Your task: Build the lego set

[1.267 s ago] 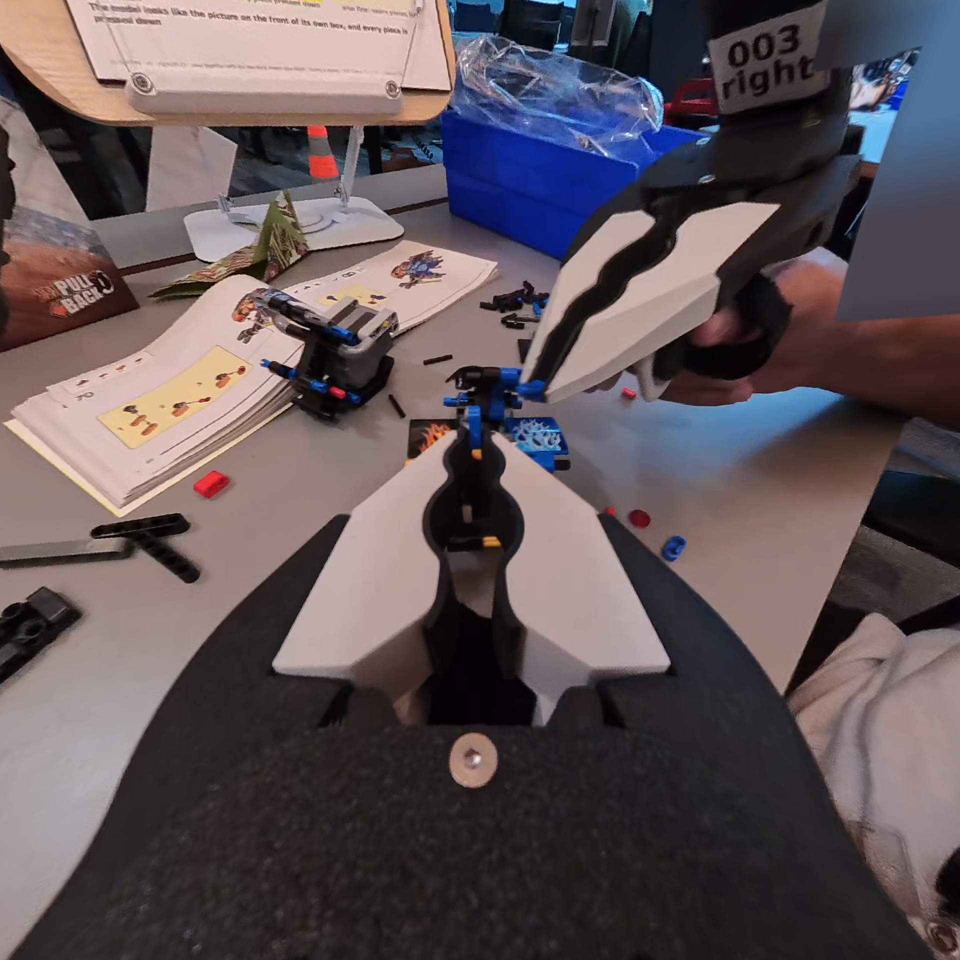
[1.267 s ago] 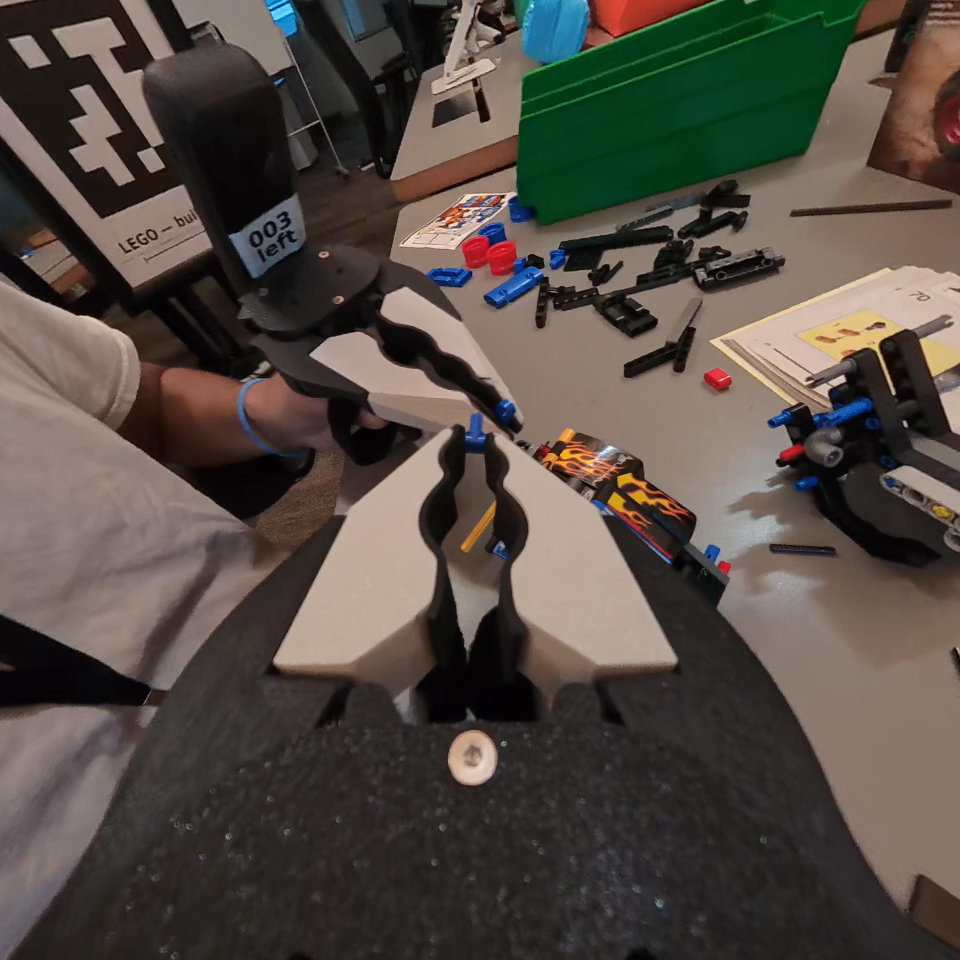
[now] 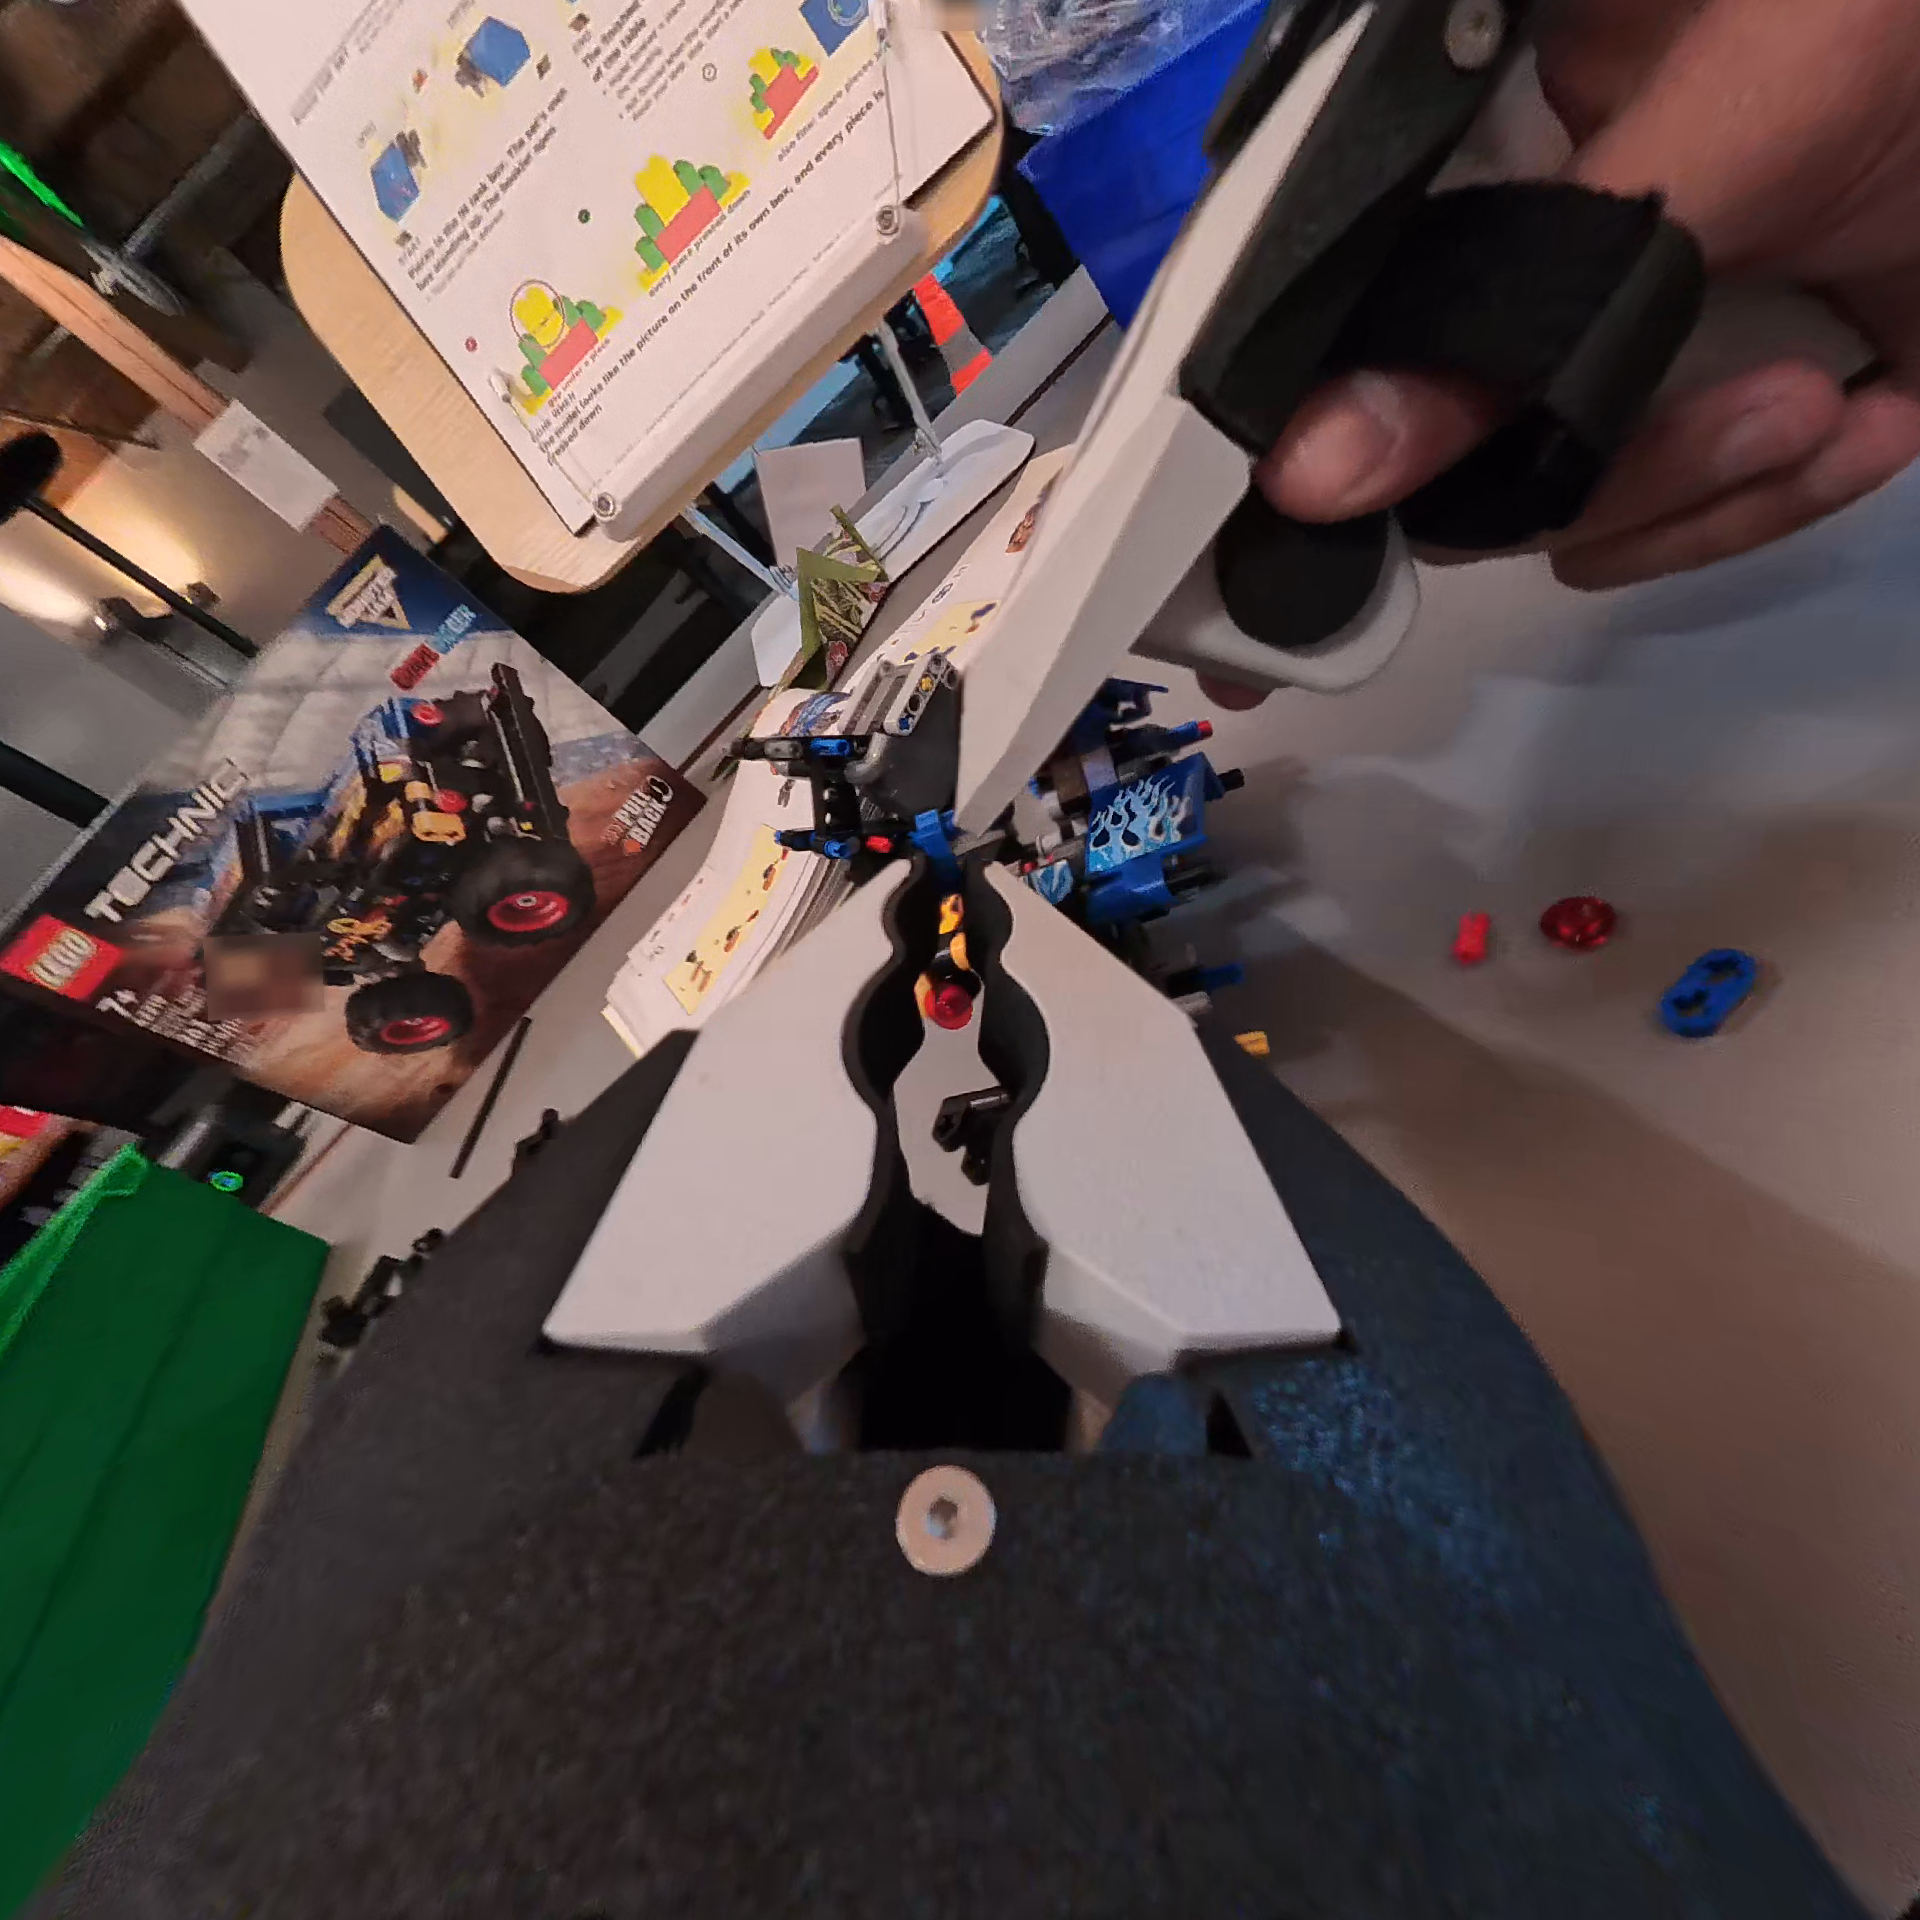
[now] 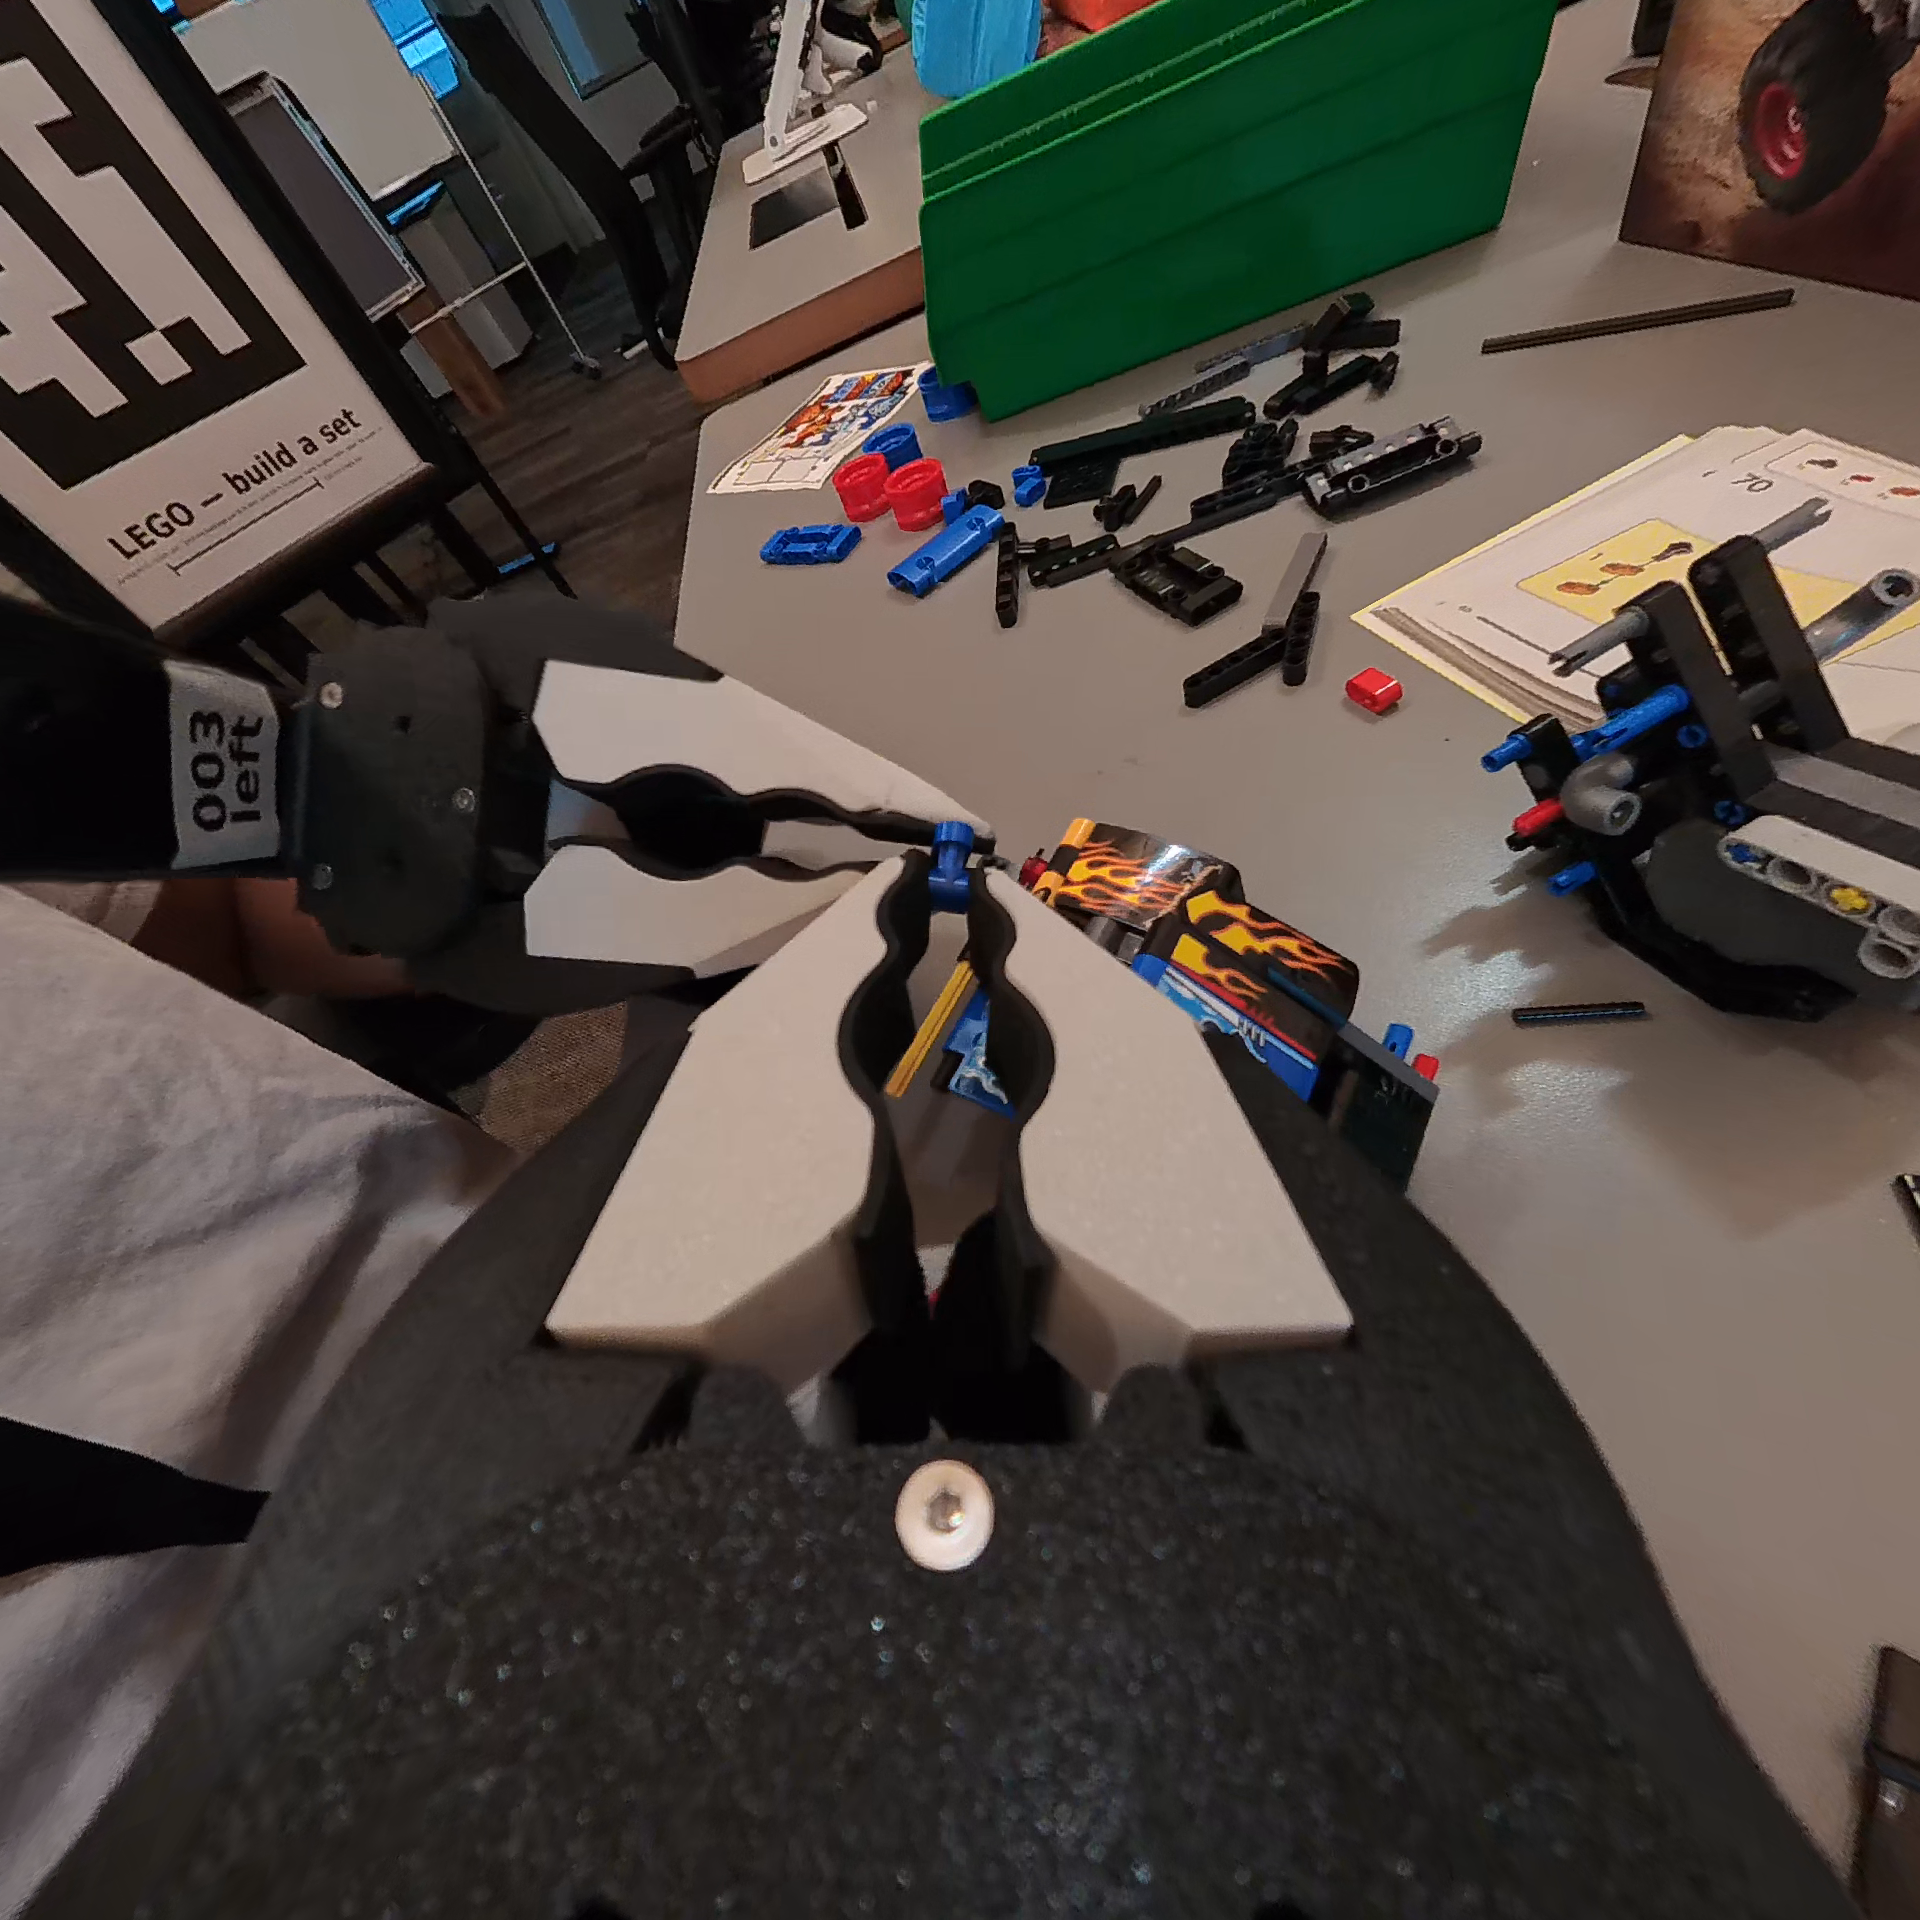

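My left gripper (image 3: 940, 868) is clamped at its tips on a small blue connector piece (image 3: 932, 834), and a yellow axle with a red bush (image 3: 948, 1003) on its end shows in the gap between the fingers. My right gripper (image 4: 948, 878) meets it tip to tip, pinched on the same blue connector piece, so both pairs of fingers are drawn together on it above the grey table (image 4: 1143, 727). Just beyond the tips lies the truck body panel with orange flame stickers (image 4: 1195, 935), its blue underside touching the table. Farther to my right the black and grey chassis assembly (image 4: 1745, 810) sits partly on the open instruction booklet (image 4: 1507, 582). Loose black beams (image 4: 1247, 644), a small red piece (image 4: 1374, 690), blue pieces and two red wheel hubs (image 4: 894, 488) are scattered in front of the green bin (image 4: 1195, 208), with a sticker sheet (image 4: 821, 426) beside them. From my left gripper's view, the set's box (image 3: 343, 831) stands tilted beyond the booklet, and a red round piece (image 3: 1577, 921) and a blue link (image 3: 1704, 992) lie apart on the table at the right.
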Demonstrator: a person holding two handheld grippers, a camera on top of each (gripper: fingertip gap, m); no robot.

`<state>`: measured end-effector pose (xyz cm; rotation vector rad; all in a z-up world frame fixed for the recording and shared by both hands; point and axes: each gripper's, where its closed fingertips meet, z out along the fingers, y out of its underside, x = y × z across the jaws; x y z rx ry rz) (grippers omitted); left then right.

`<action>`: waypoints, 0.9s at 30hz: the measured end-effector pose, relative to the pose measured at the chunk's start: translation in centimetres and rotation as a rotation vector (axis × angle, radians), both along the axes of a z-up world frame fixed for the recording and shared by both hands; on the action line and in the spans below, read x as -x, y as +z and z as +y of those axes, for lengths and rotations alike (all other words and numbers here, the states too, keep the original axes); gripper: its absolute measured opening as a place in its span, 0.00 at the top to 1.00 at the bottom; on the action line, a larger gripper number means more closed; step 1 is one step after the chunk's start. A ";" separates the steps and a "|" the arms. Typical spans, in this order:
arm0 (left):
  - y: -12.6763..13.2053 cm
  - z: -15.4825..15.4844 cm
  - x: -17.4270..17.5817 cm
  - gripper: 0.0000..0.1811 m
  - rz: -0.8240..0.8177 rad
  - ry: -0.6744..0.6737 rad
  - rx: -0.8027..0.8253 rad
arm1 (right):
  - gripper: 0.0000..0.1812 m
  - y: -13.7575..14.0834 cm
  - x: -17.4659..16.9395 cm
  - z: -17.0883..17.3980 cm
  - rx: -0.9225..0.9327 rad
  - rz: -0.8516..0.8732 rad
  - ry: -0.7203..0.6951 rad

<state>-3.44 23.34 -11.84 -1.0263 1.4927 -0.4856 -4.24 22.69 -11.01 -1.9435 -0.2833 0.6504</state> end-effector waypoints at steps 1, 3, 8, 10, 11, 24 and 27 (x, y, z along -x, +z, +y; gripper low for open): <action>0.0 -0.1 0.0 0.99 0.006 -0.003 -0.030 | 0.97 0.0 0.0 0.0 -0.003 -0.003 -0.001; 0.0 -0.3 0.0 0.98 0.008 -0.016 -0.045 | 0.97 0.2 0.0 -0.1 -0.007 -0.003 0.000; 1.0 -0.6 0.1 0.99 -0.056 -0.137 0.192 | 0.95 0.9 0.5 -0.5 -0.088 -0.099 0.055; 1.5 -1.2 0.2 1.00 -0.076 -0.224 0.250 | 0.92 1.5 1.1 -1.6 -0.136 -0.153 0.166; 1.5 -1.3 0.4 1.00 -0.075 -0.258 0.260 | 0.90 1.6 1.2 -2.2 -0.166 -0.198 0.221; -1.0 -5.0 1.5 0.99 0.067 -0.484 0.040 | 0.92 -0.4 2.1 -4.7 -0.329 -0.733 0.386; -1.1 -5.0 1.4 0.99 0.071 -0.484 0.042 | 0.92 -0.5 2.0 -4.8 -0.330 -0.760 0.394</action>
